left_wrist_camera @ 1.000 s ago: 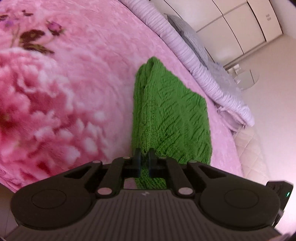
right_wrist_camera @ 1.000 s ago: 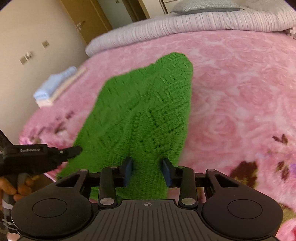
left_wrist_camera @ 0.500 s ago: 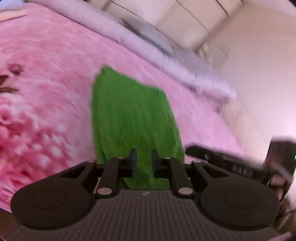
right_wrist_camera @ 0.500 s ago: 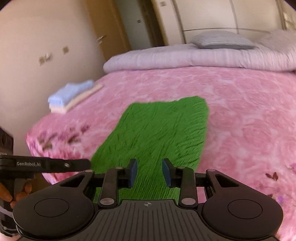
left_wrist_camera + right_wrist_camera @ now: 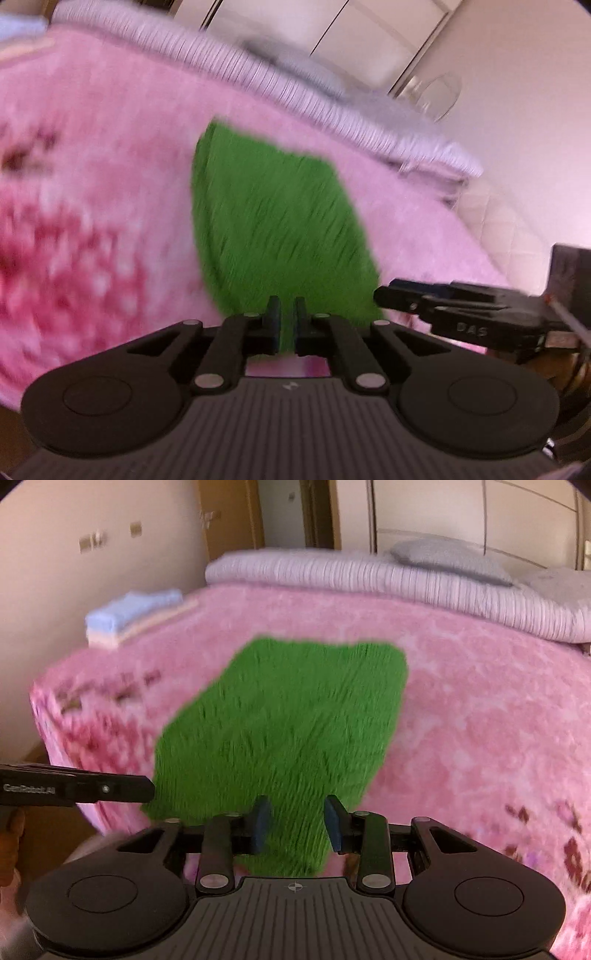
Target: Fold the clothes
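A green knitted garment lies flat in a long folded strip on the pink floral blanket; it also shows in the left wrist view. My left gripper hovers at the garment's near end, its jaws a narrow gap apart and empty. My right gripper is open and empty above the garment's near end. Each gripper shows from the side in the other's view: the right one and the left one. Both views are blurred.
A stack of folded blue and cream cloths lies at the bed's far left corner. A lilac ribbed quilt and grey pillow lie at the bed's head. Wardrobes and a door stand behind. The bed edge is near, below both grippers.
The left gripper let go of the garment's end and both grippers pulled back and up. The garment now lies flat on the blanket. The right jaws stayed open.
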Tool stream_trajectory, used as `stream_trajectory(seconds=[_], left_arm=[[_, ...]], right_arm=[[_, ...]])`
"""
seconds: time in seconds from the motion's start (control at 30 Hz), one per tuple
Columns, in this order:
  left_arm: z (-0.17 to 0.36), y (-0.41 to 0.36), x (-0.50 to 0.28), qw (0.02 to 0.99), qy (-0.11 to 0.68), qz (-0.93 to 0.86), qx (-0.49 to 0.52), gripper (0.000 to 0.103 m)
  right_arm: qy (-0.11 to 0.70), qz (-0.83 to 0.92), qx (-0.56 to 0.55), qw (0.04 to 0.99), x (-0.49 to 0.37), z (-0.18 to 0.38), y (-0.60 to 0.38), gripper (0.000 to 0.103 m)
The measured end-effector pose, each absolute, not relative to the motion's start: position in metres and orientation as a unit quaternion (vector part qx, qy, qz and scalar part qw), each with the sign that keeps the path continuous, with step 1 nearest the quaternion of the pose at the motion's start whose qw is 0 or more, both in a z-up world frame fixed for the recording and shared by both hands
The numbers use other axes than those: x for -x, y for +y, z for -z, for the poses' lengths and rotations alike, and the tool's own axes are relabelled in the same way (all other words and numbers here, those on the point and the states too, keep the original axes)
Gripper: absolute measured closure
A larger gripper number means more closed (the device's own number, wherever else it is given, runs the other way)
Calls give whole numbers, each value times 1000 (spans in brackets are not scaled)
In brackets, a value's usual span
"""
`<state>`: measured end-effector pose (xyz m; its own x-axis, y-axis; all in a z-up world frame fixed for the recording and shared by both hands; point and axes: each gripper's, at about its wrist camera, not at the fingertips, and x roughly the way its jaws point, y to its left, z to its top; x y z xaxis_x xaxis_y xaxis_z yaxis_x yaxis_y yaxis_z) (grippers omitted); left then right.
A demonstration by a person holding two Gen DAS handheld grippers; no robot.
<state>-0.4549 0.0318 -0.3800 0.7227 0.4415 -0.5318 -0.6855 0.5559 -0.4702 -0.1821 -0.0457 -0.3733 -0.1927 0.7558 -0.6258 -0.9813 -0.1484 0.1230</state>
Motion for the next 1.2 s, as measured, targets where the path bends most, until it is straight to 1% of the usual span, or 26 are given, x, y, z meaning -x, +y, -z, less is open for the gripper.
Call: stream_trajectory(seconds=[0.07,0.17,0.2,0.27,0.37,0.43,0.5,0.57,0.7,0.77,0.83,0.87,0.9,0.97,1.07,1.13,1.2], left_arm=[[371,37,450,870,170,-332,321,100],[381,51,436,867,193,-346,303,100],[390,56,432,861,207,-353,302,99],[406,65,430,851,212,-367,308,99],[395,91,425,855,210,-367,299,98],[388,108,422,858,208,-366,293,100],[380,125,419,861,206,-366,287,100],[373,142,416,863,205,-366,281,100],[363,182,400,870,200,-364,264,100],[366,204,382,877,206,-356,248,99],[378,220,365,876,229,-359,226,98],[387,228,358,872,247,-363,218,98],[397,233,355,866,261,-369,215,103],[417,242,357,862,269,-366,223,100],[429,243,371,865,234,-365,251,100],[432,240,378,864,218,-370,263,100],[425,233,381,861,211,-378,266,100]], right_arm=[[257,-727,186,609,176,366,-39,68],[255,-726,155,620,172,369,-27,68],[256,-725,154,620,171,373,-22,68],[269,-714,194,616,174,393,-9,68],[267,-714,219,609,172,400,-4,68],[283,-718,221,596,162,386,2,68],[283,-721,194,602,148,373,12,68],[273,-722,170,613,134,363,34,68],[261,-717,161,627,113,367,97,68],[258,-723,161,621,107,372,125,70],[260,-725,175,614,105,382,149,82],[258,-724,184,613,104,388,157,83],[259,-723,192,611,103,395,164,84],[270,-726,200,601,102,409,173,85],[277,-727,191,599,104,420,175,85],[263,-728,198,602,110,421,175,85],[248,-727,206,606,114,419,174,85]])
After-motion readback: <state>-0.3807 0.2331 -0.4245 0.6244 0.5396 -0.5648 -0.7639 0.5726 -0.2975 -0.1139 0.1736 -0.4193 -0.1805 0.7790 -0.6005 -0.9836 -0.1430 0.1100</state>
